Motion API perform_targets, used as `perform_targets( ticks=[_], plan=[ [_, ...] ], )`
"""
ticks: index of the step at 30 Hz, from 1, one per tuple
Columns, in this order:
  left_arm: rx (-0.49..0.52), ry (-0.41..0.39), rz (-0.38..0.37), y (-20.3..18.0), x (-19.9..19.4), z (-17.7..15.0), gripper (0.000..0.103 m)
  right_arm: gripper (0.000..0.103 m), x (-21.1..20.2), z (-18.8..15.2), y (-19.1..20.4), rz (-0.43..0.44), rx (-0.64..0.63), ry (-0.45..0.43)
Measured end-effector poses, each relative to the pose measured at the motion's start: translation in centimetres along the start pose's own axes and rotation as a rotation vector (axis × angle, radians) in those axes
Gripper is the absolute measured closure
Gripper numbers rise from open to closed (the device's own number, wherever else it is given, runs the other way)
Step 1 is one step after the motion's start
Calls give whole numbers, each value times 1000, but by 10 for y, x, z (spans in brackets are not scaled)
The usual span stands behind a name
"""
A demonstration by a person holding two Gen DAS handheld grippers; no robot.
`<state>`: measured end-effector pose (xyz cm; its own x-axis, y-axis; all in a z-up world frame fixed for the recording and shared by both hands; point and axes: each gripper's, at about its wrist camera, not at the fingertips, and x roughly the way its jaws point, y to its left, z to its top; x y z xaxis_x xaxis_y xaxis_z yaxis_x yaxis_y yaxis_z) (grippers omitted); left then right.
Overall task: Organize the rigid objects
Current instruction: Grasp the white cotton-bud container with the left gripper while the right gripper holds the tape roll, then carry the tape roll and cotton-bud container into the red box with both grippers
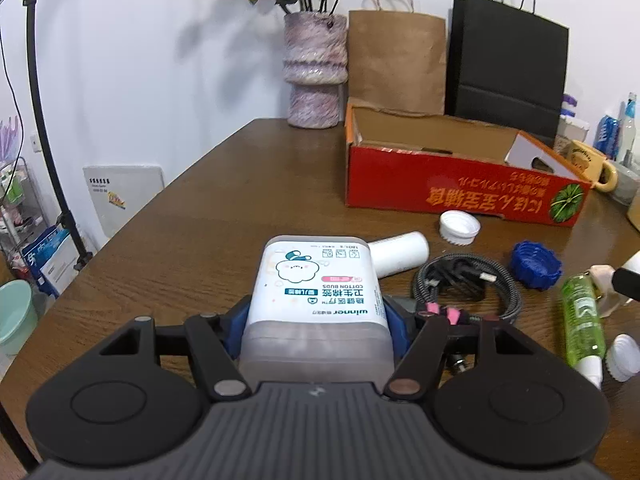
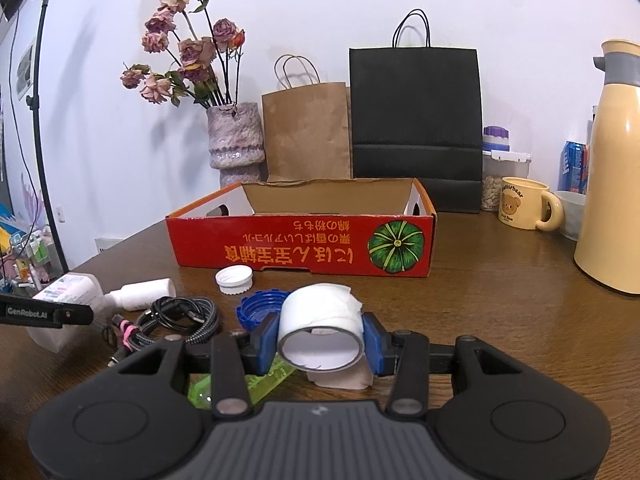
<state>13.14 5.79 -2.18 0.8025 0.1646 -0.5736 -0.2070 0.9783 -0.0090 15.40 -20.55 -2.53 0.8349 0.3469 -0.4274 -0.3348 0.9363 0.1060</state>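
My left gripper is shut on a white cotton-buds box, its blue pads pressing both sides. The box shows again at the left of the right wrist view. My right gripper is shut on a white tape roll, held just above the table. On the wooden table lie a white bottle, a white cap, a coiled cable, a blue lid and a green bottle. Beyond them stands an open red cardboard box, also in the right wrist view.
A vase of dried roses, a brown paper bag and a black paper bag stand behind the red box. A yellow mug, a cream thermos and jars stand at the right. The table's edge runs along the left.
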Motion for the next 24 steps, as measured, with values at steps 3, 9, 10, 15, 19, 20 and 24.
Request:
perform_targets(
  ticks=[3, 9, 10, 15, 19, 20, 24],
  plan=[
    [5, -25, -14, -4, -9, 6, 36, 60, -3, 4, 0, 1, 3, -12],
    [23, -73, -49, -16, -22, 24, 36, 60, -7, 16, -1, 11, 10, -34],
    [26, -78, -56, -18, -23, 27, 36, 60, -8, 18, -1, 13, 9, -39],
    [45, -116, -83, -34, -30, 45, 36, 60, -8, 33, 2, 23, -1, -62],
    [50, -136, -100, -45, -29, 58, 36, 60, -6, 47, 3, 25, -7, -85],
    [48, -139, -106, -48, -28, 61, 36, 60, -5, 51, 4, 26, -9, -90],
    [48, -153, -127, -57, -25, 74, 36, 60, 0, 65, 5, 29, -2, -106]
  ],
)
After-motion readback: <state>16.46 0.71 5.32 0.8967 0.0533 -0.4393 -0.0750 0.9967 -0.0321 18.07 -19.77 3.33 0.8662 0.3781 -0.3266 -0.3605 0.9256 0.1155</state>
